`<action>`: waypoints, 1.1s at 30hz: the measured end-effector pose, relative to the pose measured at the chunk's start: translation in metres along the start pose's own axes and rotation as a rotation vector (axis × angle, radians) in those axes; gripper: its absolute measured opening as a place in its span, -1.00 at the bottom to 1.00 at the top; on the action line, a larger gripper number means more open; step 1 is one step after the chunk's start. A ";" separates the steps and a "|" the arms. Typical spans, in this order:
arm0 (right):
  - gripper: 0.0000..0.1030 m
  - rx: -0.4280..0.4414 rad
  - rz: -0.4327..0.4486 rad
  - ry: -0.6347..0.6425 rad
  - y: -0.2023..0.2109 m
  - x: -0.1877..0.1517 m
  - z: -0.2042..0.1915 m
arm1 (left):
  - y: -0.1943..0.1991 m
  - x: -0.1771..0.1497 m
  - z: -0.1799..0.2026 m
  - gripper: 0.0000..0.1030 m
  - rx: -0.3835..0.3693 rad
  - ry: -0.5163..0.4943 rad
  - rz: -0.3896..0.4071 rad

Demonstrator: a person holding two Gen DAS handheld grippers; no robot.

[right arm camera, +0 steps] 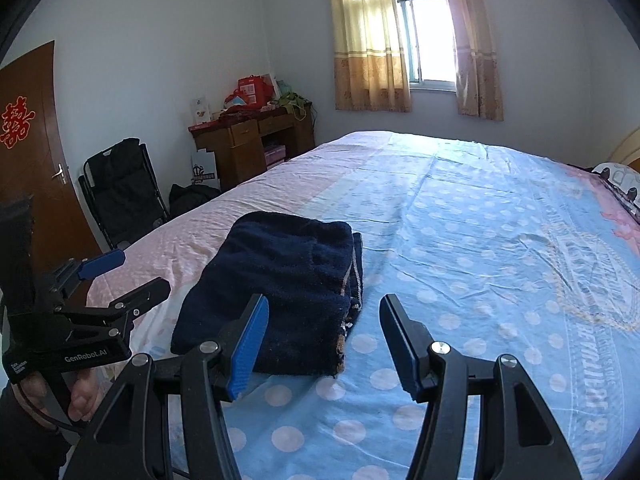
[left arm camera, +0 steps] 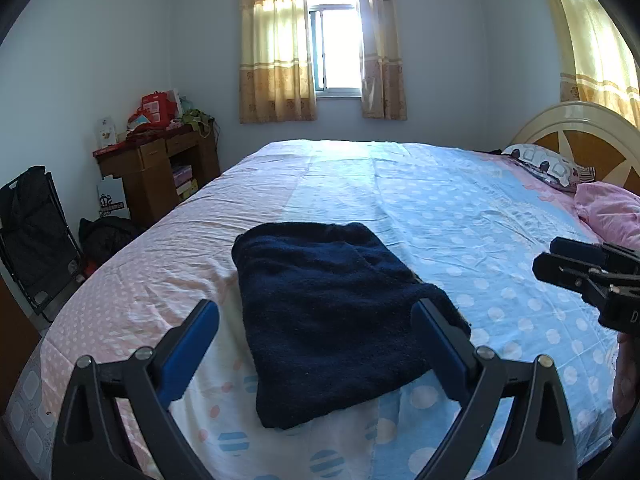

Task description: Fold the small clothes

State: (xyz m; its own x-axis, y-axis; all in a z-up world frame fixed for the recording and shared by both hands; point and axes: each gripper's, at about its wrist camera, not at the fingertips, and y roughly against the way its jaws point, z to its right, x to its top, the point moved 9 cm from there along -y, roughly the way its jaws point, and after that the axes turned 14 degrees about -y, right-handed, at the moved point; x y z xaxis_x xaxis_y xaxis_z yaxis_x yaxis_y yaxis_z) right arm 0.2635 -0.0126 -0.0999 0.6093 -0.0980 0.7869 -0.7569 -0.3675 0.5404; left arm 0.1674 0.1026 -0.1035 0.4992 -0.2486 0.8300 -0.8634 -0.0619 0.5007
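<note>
folded navy fleece garment (left arm camera: 336,316) lies on the polka-dot bedsheet (left arm camera: 460,216). left gripper (left arm camera: 316,344) and right gripper (right arm camera: 324,340) hover over it, jaws spread wide, holding nothing.

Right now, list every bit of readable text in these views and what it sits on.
"GenRobot.AI": on the left gripper body.
Red double-happiness character "囍": on the brown door.
Small print beside "GenRobot.AI": too small to read.
Lettering on the bedsheet emblem: too distorted to read.
Boxes on the desk: blurred.

Dark navy fleece garment (left arm camera: 340,316), folded into thick rectangle, lying flat on bed
</note>
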 end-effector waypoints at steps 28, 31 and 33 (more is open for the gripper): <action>0.15 0.001 0.068 -0.029 0.011 0.008 0.002 | 0.010 0.011 0.007 1.00 -0.025 -0.025 0.028; 0.15 0.005 0.083 -0.024 0.015 0.010 0.000 | 0.011 0.013 0.004 1.00 -0.020 -0.025 0.025; 0.15 0.003 0.091 -0.020 0.016 0.010 -0.002 | 0.010 0.014 0.001 1.00 -0.016 -0.019 0.028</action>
State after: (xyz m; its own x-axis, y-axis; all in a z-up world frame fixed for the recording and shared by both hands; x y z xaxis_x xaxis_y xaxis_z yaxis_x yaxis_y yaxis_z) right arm 0.2568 -0.0181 -0.0826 0.5425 -0.1491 0.8267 -0.8087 -0.3591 0.4659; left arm 0.1655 0.0976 -0.0871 0.4731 -0.2682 0.8392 -0.8758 -0.0396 0.4811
